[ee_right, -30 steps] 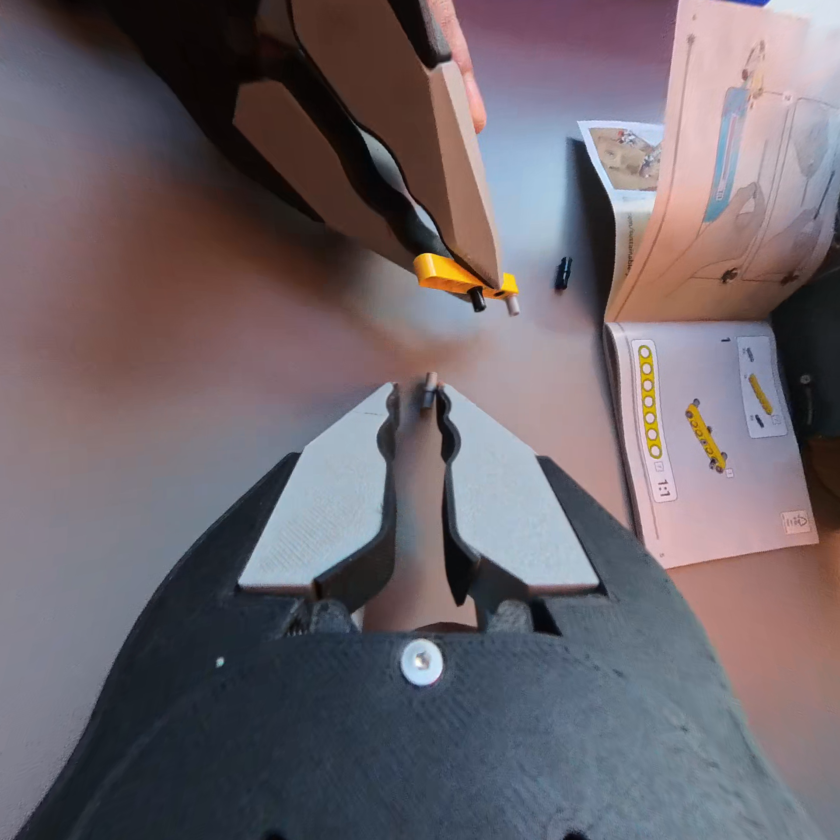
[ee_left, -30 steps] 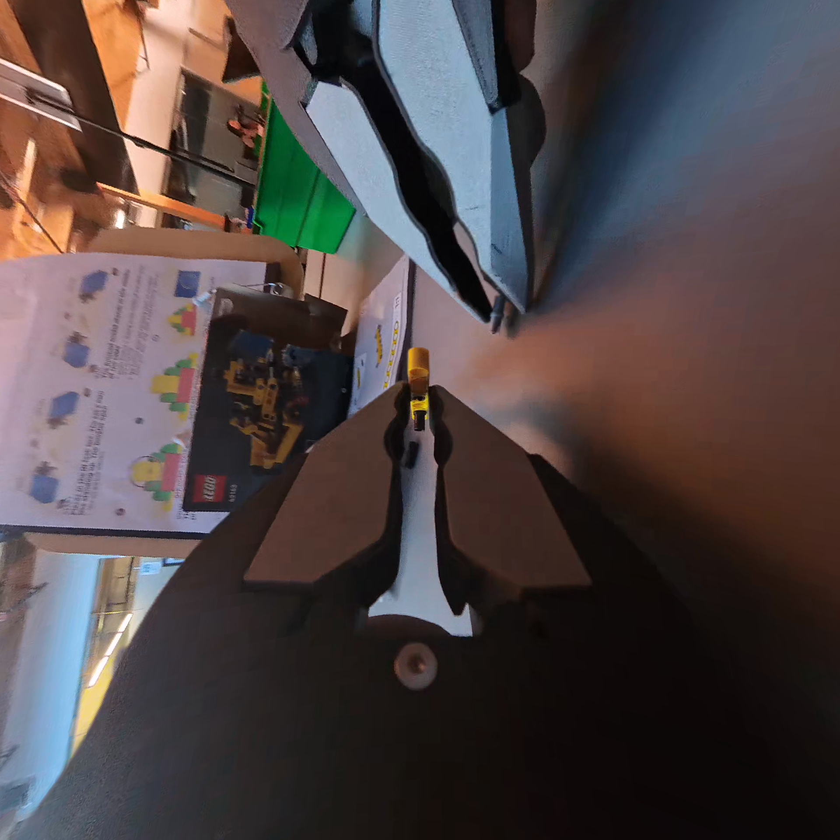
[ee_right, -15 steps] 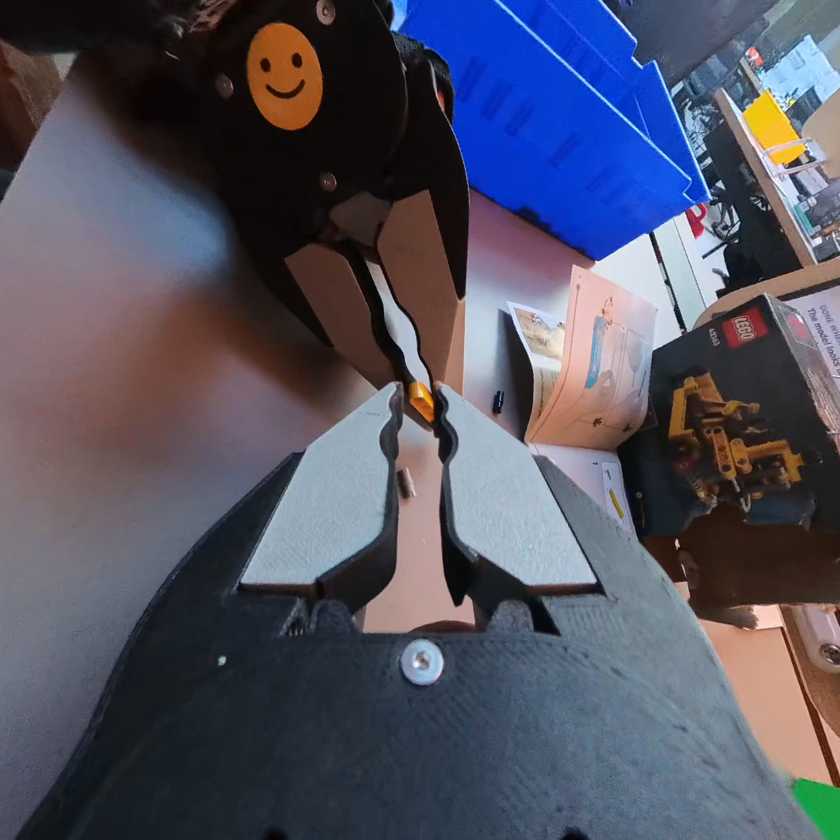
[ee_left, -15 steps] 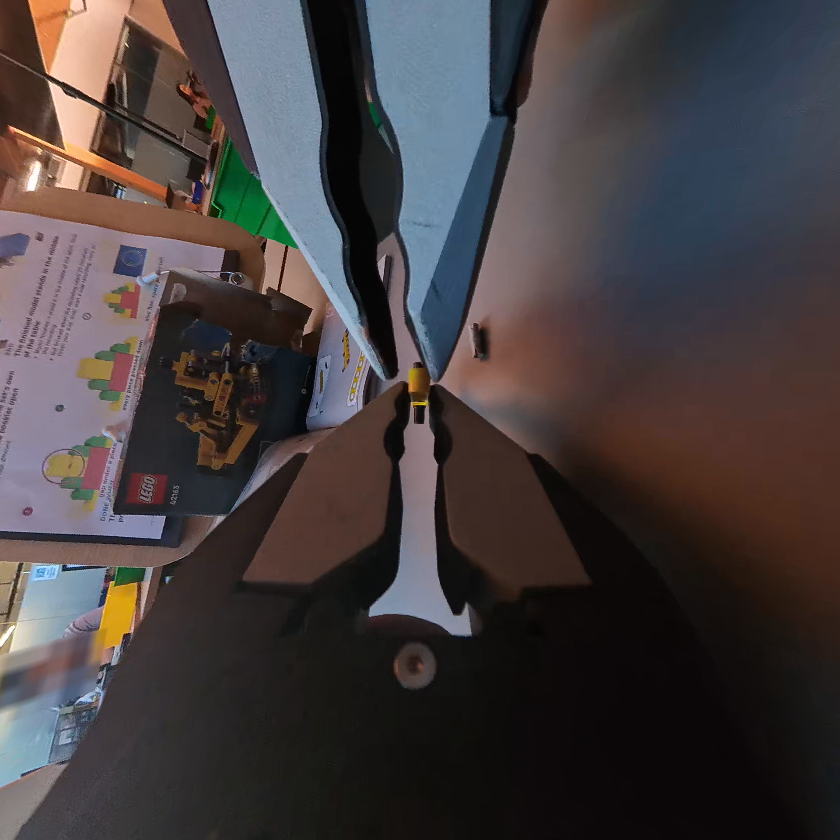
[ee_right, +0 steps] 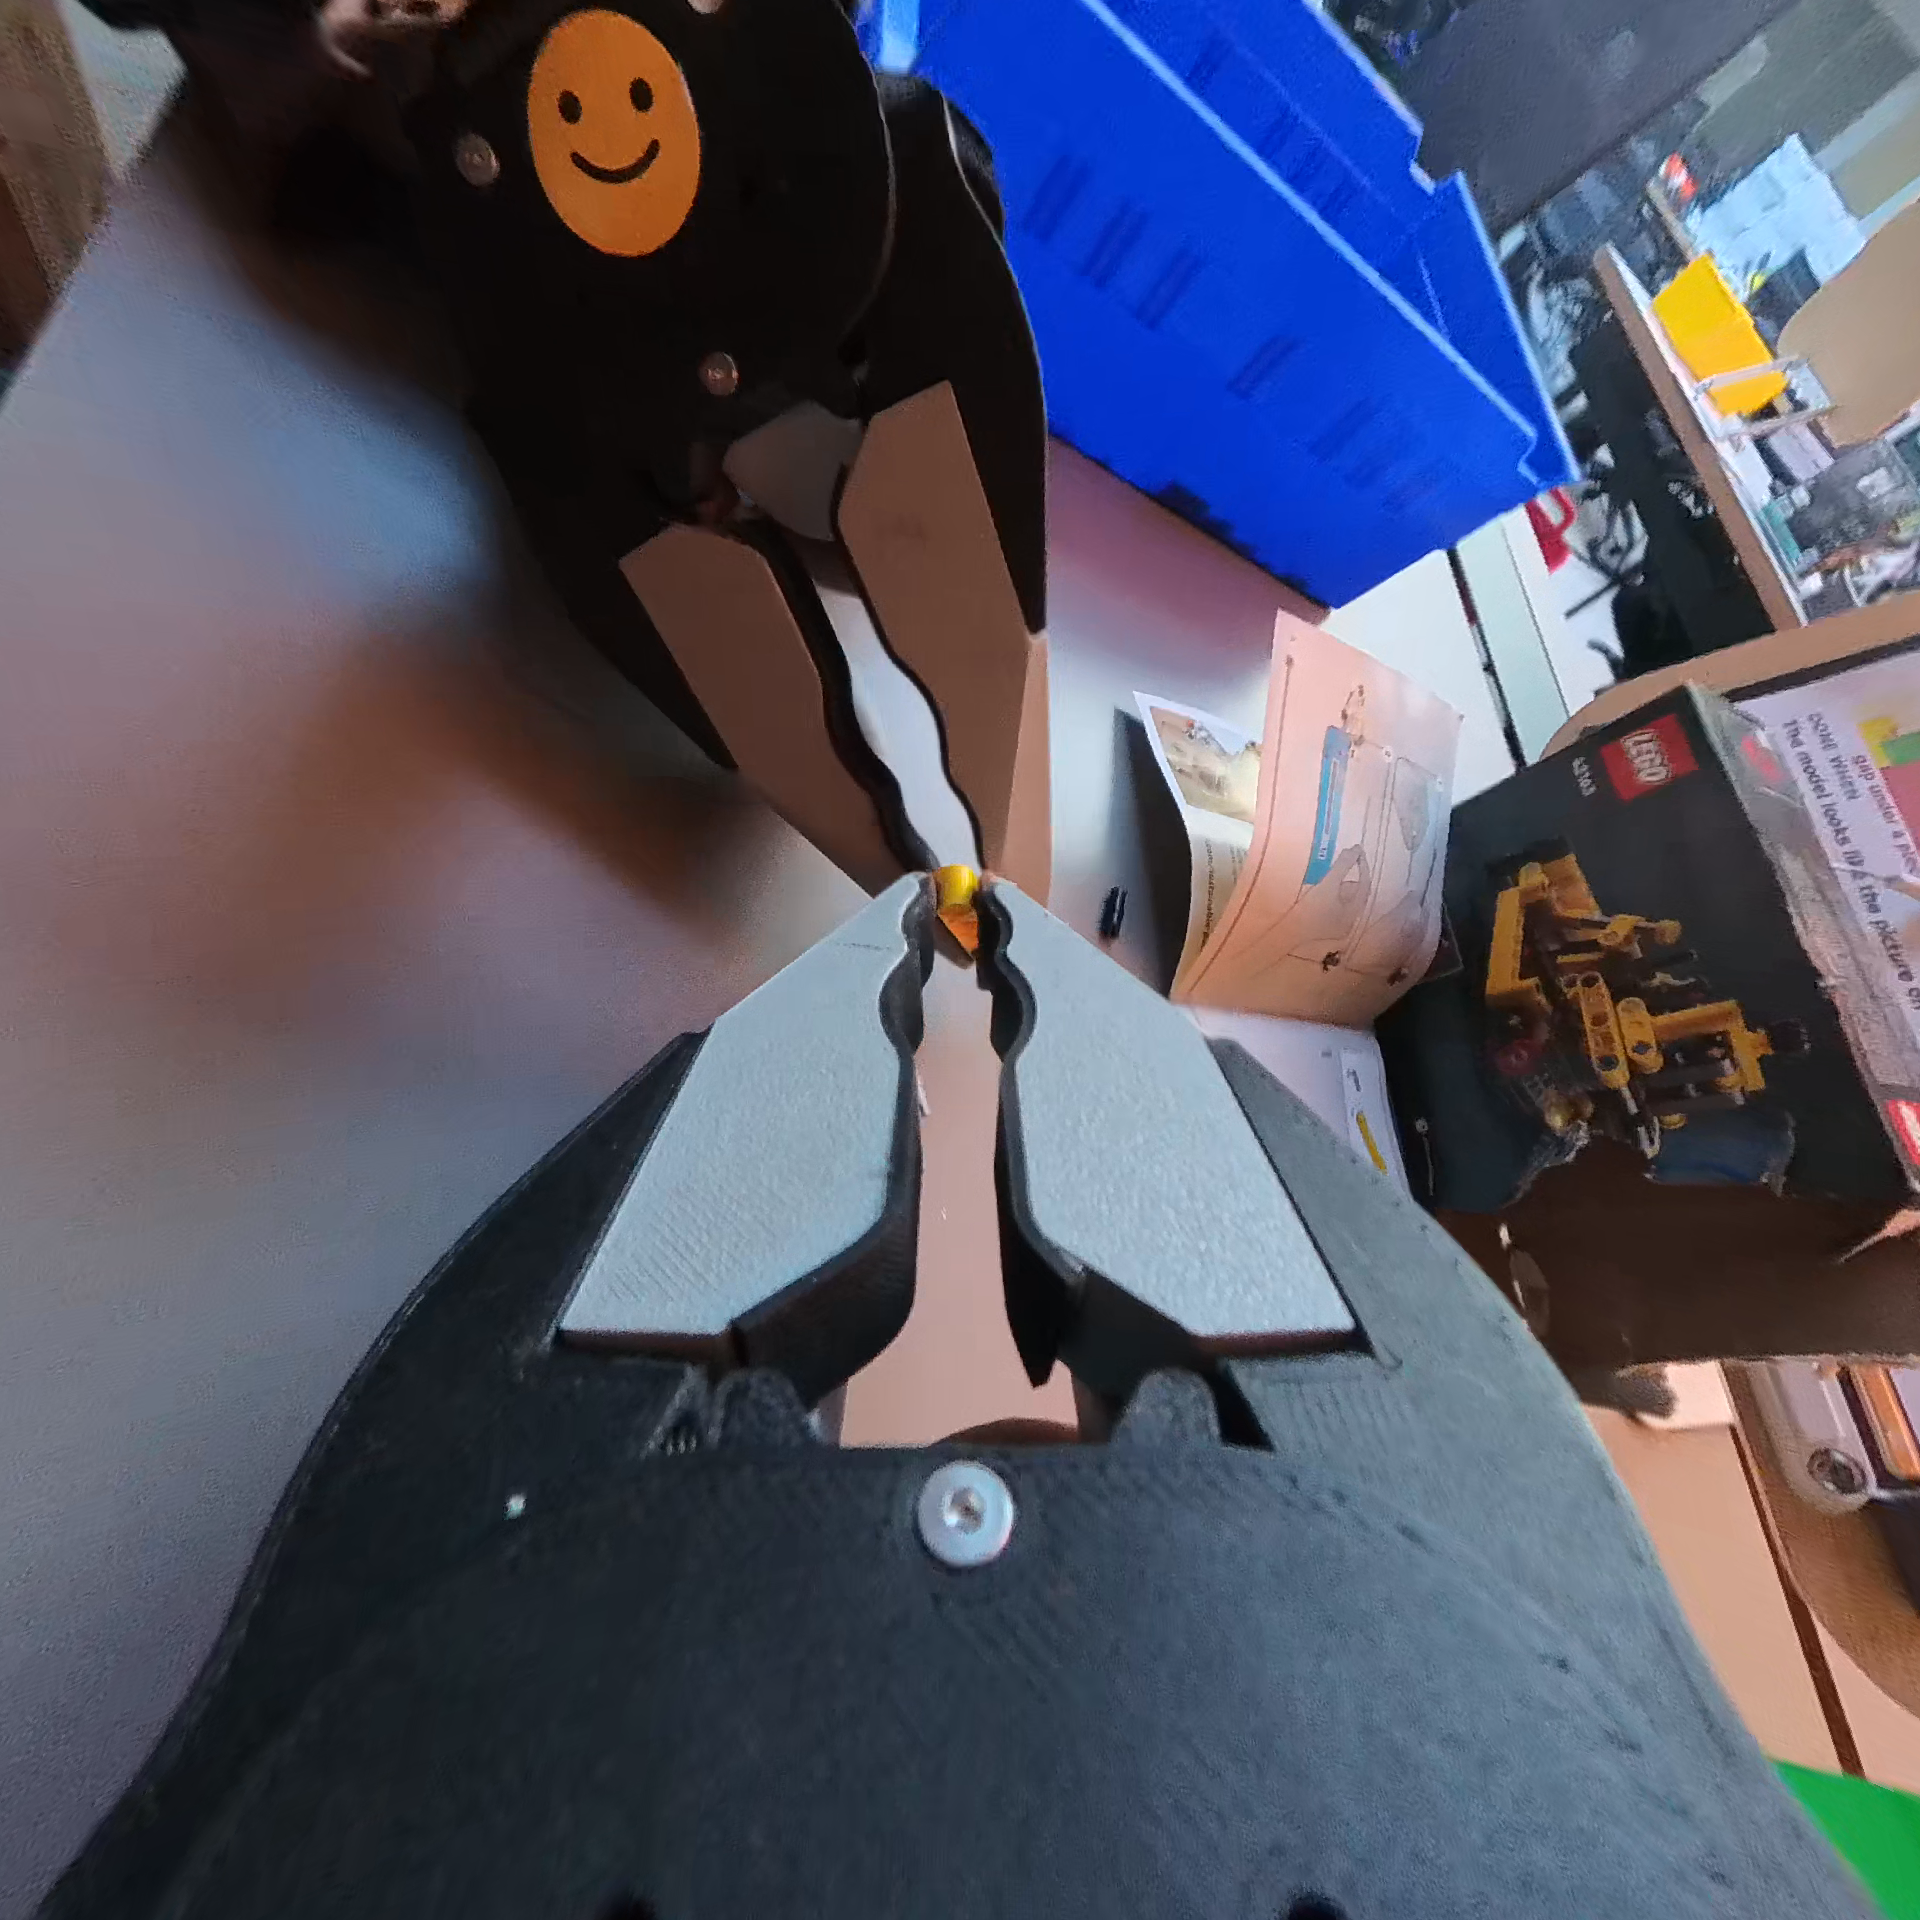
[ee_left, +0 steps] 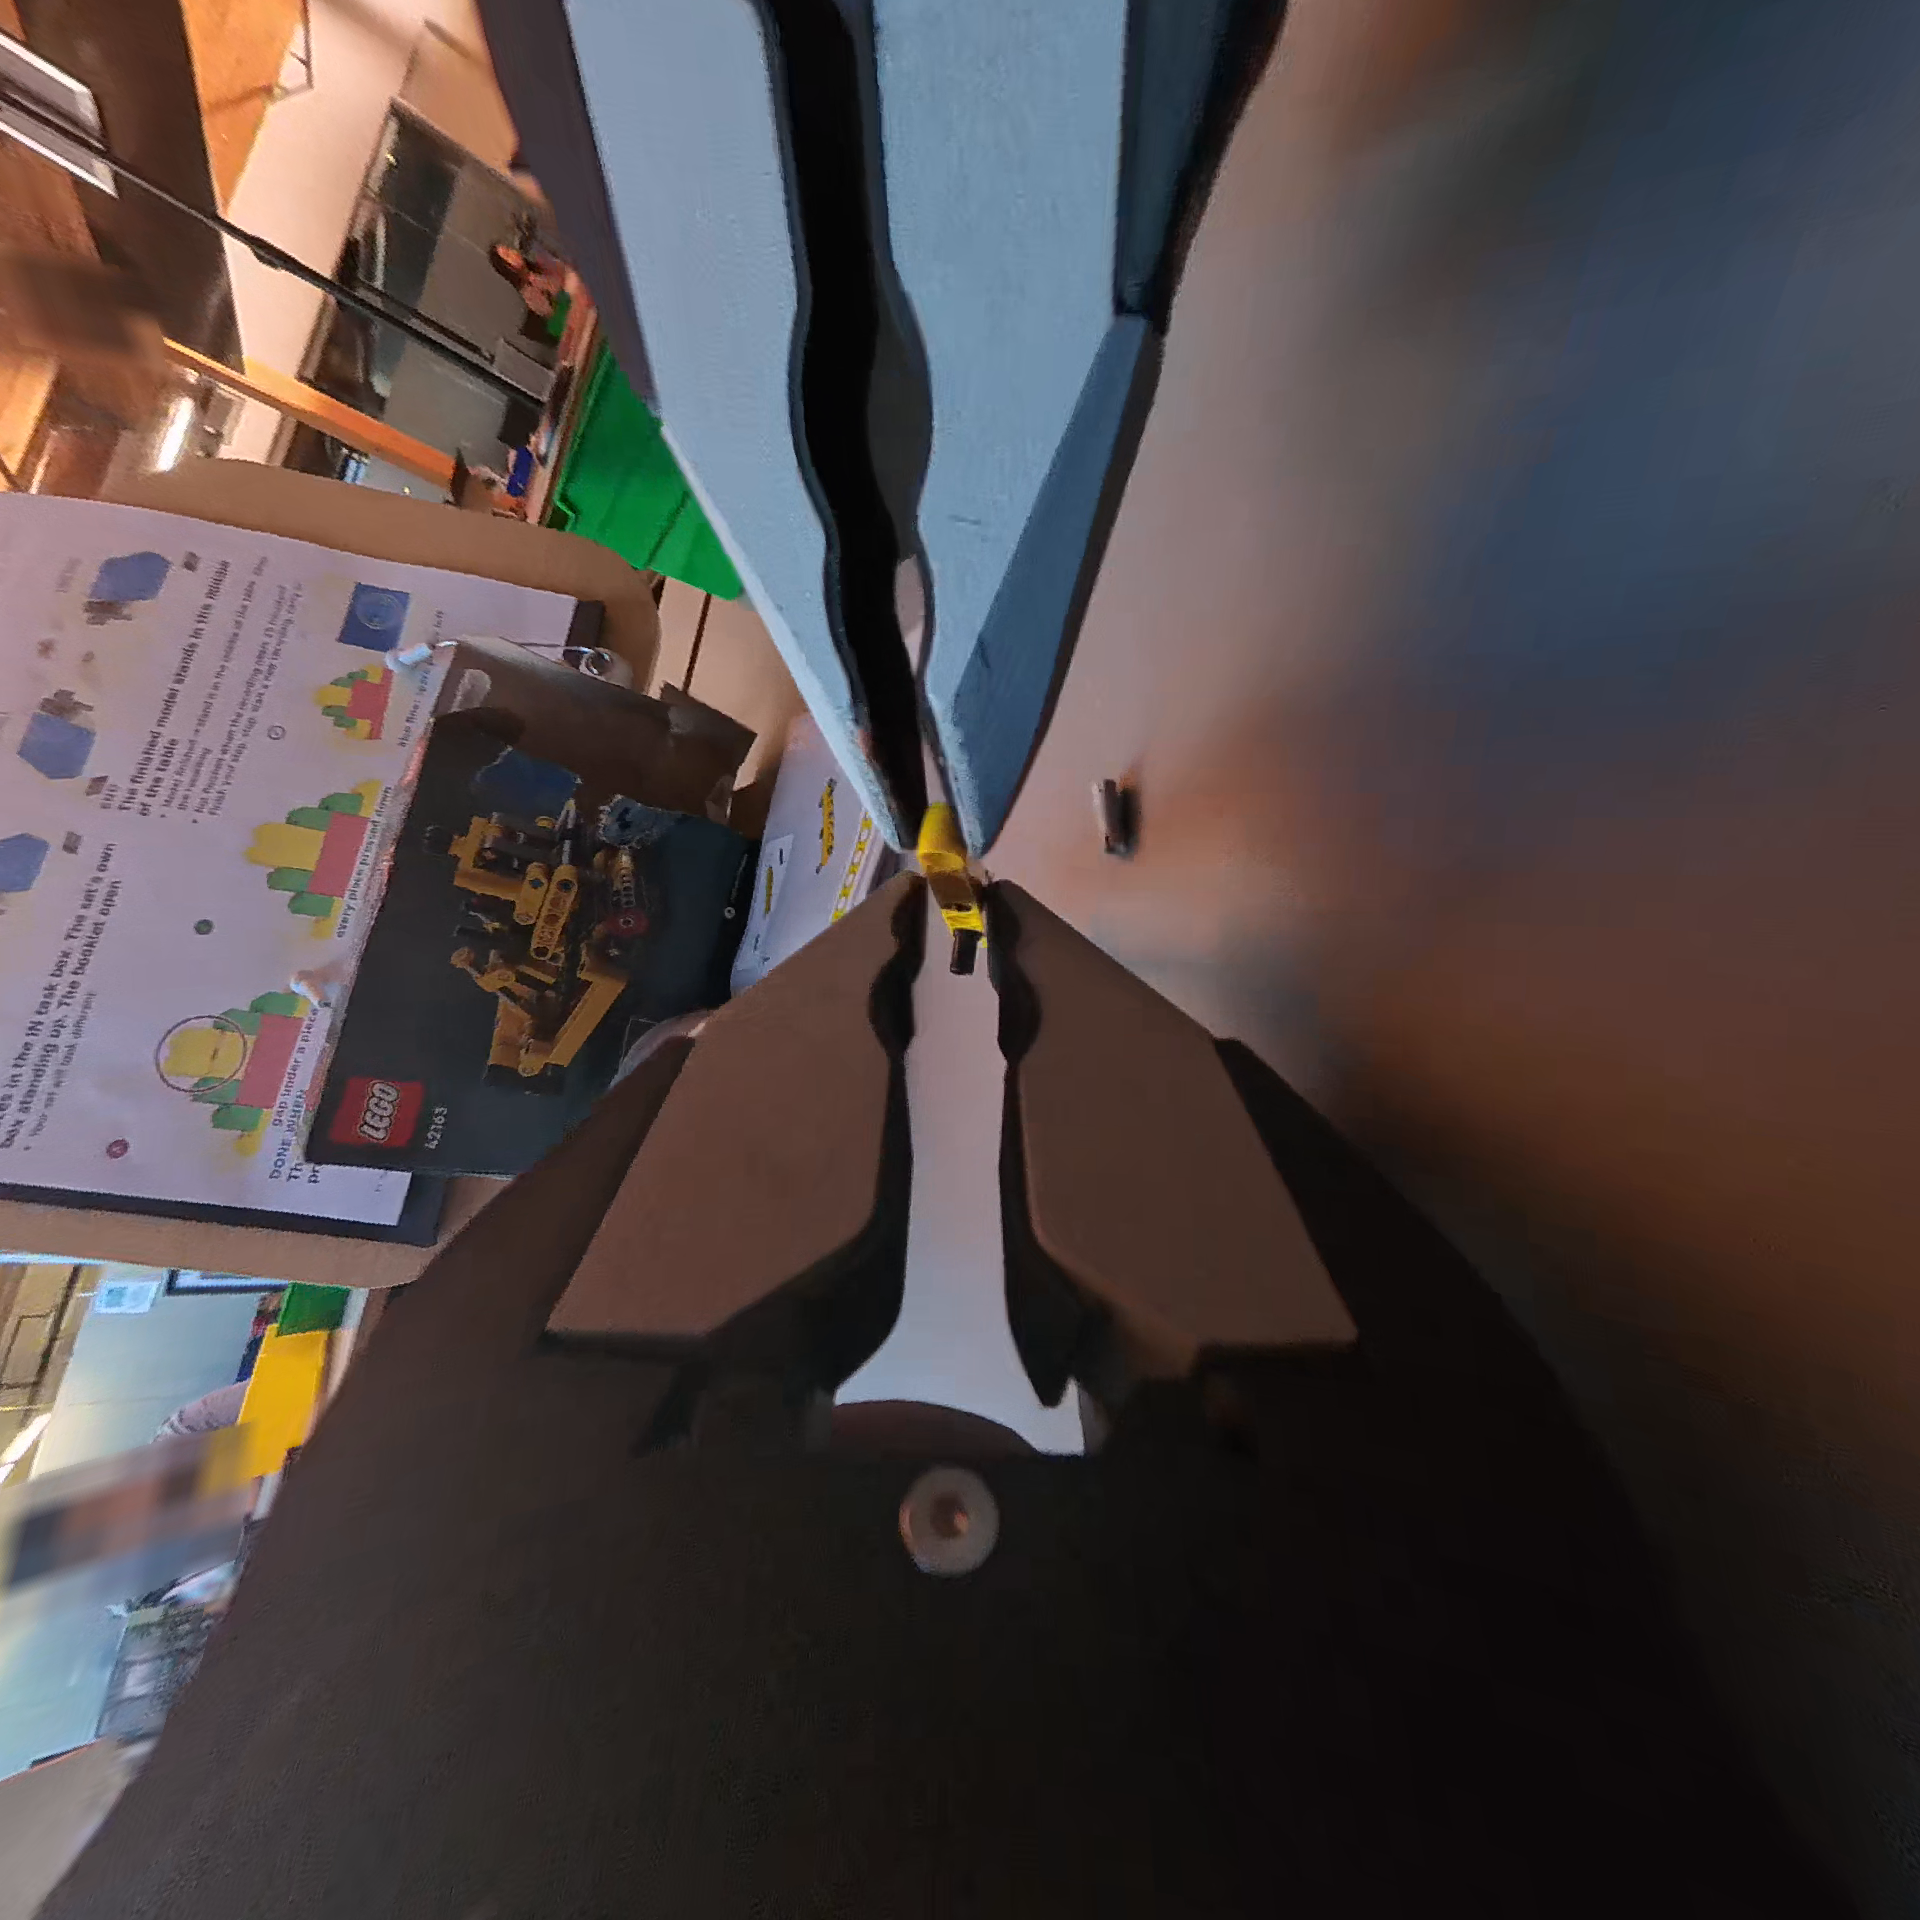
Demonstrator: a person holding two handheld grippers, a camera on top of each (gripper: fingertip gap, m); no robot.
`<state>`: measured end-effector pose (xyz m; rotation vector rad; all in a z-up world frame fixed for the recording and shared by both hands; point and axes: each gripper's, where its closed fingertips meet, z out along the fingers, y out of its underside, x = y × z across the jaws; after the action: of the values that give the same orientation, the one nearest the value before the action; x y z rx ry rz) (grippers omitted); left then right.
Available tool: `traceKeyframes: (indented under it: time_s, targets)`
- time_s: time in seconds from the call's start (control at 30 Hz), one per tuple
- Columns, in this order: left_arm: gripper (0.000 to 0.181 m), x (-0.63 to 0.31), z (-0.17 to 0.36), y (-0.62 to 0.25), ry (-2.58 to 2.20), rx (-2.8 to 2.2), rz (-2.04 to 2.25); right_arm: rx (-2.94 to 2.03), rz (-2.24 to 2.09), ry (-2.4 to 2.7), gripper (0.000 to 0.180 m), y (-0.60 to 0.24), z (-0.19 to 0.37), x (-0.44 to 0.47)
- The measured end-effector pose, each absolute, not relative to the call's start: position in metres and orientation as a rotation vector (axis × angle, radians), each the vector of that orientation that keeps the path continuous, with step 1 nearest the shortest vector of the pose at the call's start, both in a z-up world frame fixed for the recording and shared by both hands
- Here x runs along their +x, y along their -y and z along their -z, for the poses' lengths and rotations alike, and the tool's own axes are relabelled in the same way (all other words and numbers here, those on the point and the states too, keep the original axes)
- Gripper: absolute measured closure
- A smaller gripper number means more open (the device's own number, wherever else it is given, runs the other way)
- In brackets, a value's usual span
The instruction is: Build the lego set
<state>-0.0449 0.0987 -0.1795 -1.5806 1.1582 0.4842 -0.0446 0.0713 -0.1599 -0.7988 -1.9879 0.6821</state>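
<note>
A small yellow lego beam (ee_left: 943, 871) with a black pin in it is held between both grippers above the grey table. My left gripper (ee_left: 951, 906), with brown fingers, is shut on one end of it. My right gripper (ee_right: 953, 906), with grey fingers, meets it tip to tip from the opposite side, its jaws pinched on the other end of the beam (ee_right: 956, 891). The right gripper also shows in the left wrist view (ee_left: 938, 821), and the left gripper in the right wrist view (ee_right: 940, 868). A grey pin (ee_left: 1114, 821) lies loose on the table beside the tips.
A black pin (ee_right: 1114, 912) lies on the table near the open instruction booklet (ee_right: 1330, 831). The dark lego box (ee_right: 1662, 987) stands at the right against a cardboard board with a printed sheet (ee_left: 156, 831). Blue bins (ee_right: 1247, 260) sit behind.
The right gripper let go of the grey pin, which now lies on the table. It swung round to face the left gripper and closed on the yellow beam's free end.
</note>
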Motion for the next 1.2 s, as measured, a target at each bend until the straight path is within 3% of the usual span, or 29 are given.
traceKeyframes:
  time_s: [0.03,0.13,0.23,0.97,1.1,1.2]
  targets:
    - [0.169,-0.043,0.176,-0.098,-1.136,-1.575,-0.456,-0.777,-0.705,1.982,0.175,-0.069,0.157,-0.043]
    - [0.164,-0.040,0.162,-0.096,-1.058,-1.549,-0.360,-0.715,-0.722,1.955,0.175,-0.067,0.148,-0.039]
    - [0.173,-0.035,0.157,-0.090,-1.050,-1.527,-0.271,-0.682,-0.788,1.931,0.175,-0.063,0.139,-0.036]
    - [0.175,-0.033,0.145,-0.083,-1.032,-1.499,-0.164,-0.764,-1.026,1.913,0.173,-0.065,0.122,-0.025]
    - [0.175,-0.038,0.149,-0.080,-1.045,-1.517,-0.122,-1.033,-0.989,2.031,0.158,-0.094,0.154,-0.020]
    - [0.175,-0.040,0.156,-0.078,-1.079,-1.526,-0.112,-1.134,-0.924,2.100,0.159,-0.105,0.183,-0.020]
